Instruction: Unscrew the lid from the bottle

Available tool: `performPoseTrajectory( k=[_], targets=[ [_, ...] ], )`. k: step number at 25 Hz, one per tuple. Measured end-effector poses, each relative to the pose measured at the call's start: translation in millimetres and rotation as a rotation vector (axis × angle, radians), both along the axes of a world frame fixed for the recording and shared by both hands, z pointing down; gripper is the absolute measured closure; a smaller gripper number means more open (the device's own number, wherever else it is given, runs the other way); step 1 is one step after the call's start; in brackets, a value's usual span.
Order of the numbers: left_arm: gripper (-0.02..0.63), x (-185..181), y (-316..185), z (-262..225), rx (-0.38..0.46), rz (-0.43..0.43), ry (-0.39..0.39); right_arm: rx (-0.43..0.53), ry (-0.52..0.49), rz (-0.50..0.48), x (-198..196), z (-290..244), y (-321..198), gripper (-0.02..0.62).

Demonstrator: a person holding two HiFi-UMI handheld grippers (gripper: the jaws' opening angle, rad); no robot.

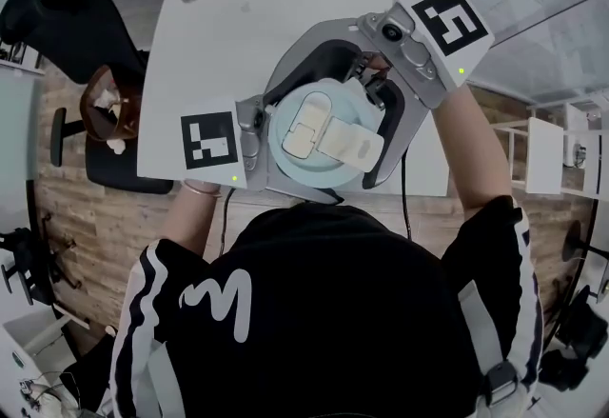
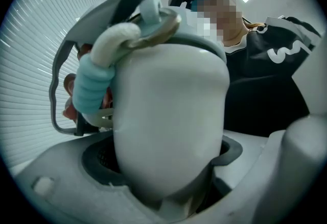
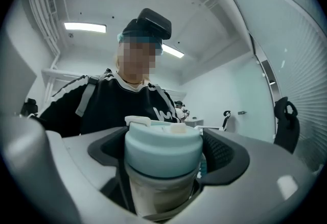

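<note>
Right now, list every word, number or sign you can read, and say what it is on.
No readable words or numbers.
Square markers on both cubes: black-and-white patterns only.
White logo on the black top: no clear letters.
Bottle and lid: no print visible.

A white table (image 1: 247, 26) stands on a wood-plank floor (image 1: 86, 216) — a black office chair (image 1: 67, 16) at its left, white shelves (image 1: 547, 154) at the right. Slatted blinds (image 2: 30, 39) line one wall; 2 strip lights (image 3: 85, 27) glow on the ceiling.
</note>
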State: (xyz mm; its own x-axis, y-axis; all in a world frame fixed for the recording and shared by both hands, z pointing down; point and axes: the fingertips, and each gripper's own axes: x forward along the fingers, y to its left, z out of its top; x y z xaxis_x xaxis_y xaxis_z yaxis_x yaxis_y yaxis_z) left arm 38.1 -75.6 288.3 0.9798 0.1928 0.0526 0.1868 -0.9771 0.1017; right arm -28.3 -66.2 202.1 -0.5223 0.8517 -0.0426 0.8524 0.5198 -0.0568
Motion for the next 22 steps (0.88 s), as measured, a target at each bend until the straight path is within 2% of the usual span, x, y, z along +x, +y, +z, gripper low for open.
performPoseTrajectory(
  k=[6,7,9,13,17,19,22],
  targets=[
    [0.147,12,11,-1,-0.014,0.037,0.000,-0.014,-0.008,-0.155,15,-2,8,0.141],
    [0.147,11,10,-1,-0.018,0.031,0.009,-0.021,0.000,-0.149,13,-1,8,0.141],
    [0.147,5,4,1,-0.027,-0.004,0.031,-0.042,0.005,-0.077,5,0,1,0.135],
    [0.147,-15,-19,7,-0.017,-0.145,0.046,-0.028,-0.078,0.204,-7,-3,-16,0.102],
    [0.147,-31,-50,7,-0.026,-0.357,0.070,0.084,-0.177,0.640,-12,-14,-32,0.089],
    [0.147,-40,-68,12,-0.015,-0.465,0.048,0.091,-0.216,0.863,-12,-23,-43,0.089],
    [0.147,-51,-93,21,0.005,-0.608,-0.008,0.123,-0.195,1.158,-24,-19,-63,0.091]
  ],
)
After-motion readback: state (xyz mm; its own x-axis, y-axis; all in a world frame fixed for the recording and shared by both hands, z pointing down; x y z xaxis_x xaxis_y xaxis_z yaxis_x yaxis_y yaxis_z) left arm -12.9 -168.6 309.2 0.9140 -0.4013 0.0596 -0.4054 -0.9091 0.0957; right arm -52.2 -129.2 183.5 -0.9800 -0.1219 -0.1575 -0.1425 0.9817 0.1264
